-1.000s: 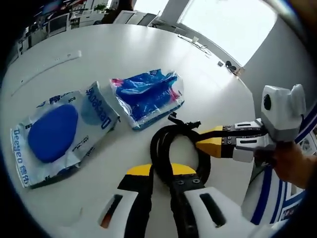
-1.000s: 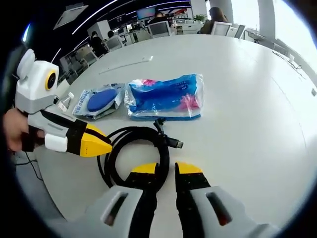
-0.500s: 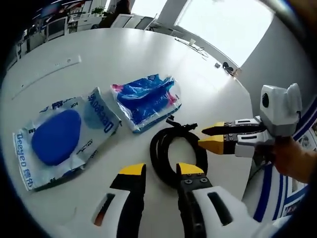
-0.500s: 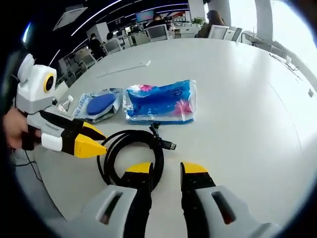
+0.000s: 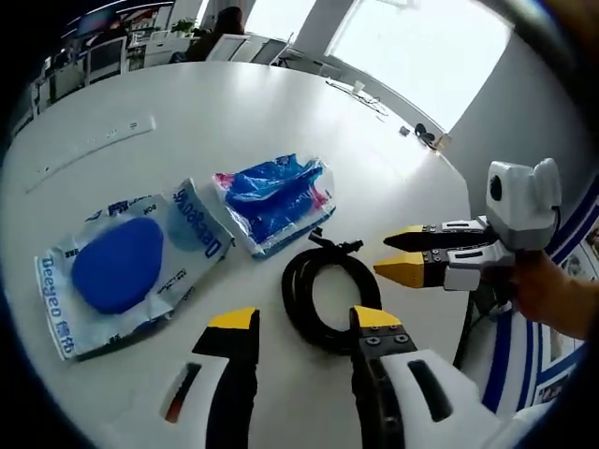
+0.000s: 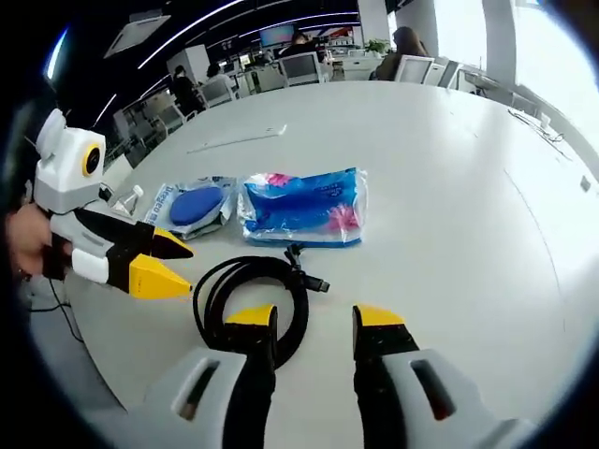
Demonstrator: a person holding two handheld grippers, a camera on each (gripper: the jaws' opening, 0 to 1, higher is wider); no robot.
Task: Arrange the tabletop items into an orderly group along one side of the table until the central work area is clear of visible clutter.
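White tabletop (image 5: pixel 281 112) runs wide under both grippers, office desks beyond it. In the left gripper view, a packet with a blue pad (image 5: pixel 126 267) lies at nine o'clock, its long axis slanting toward two o'clock. Just beside it sits a blue plastic pack (image 5: pixel 273 198), angled the other way. At centre lies a coiled black cable (image 5: pixel 326 297), an oval with plug ends pointing to twelve o'clock. The left gripper (image 5: pixel 304 323) hovers at six o'clock, jaws wide apart, holding nothing. The right gripper (image 5: pixel 398 254) enters from three o'clock, jaws parted and empty, tips near the coil, touching nothing.
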